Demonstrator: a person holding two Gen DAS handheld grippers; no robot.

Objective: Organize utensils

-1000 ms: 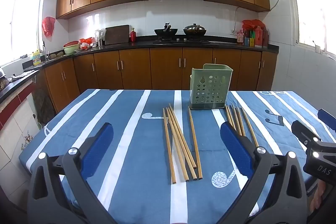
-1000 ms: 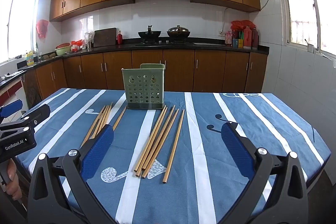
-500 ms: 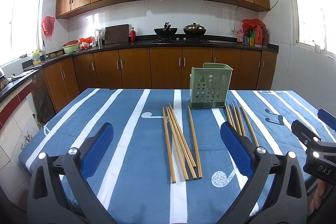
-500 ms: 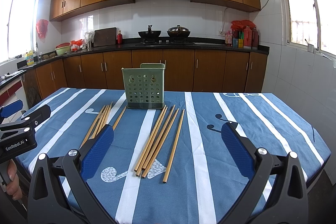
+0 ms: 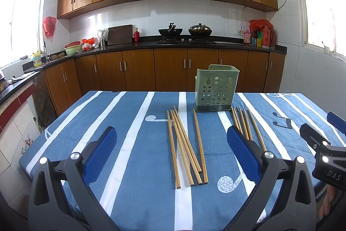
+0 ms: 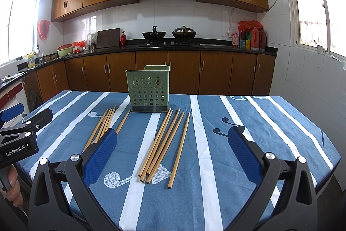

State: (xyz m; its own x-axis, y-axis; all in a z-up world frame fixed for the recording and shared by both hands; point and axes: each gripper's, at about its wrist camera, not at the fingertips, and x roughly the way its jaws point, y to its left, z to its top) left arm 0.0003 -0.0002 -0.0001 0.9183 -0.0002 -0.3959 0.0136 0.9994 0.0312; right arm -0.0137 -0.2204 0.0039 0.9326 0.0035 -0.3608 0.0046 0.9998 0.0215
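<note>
While both my left gripper and right gripper gape empty, bunched chopsticks could scatter if I grab carelessly.

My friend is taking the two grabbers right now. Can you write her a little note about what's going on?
Left gripper: open, holding nothing, above the near side of the table.
Right gripper: open, holding nothing, also above the near side.
Green utensil holder: upright at the far middle of the blue striped tablecloth; no chopsticks show above its rim.
Chopsticks: all lie flat in front of the holder, in a left bunch and a right bunch.
Done: nothing yet.
Left: pick up the chopsticks and stand them in the holder.
</note>
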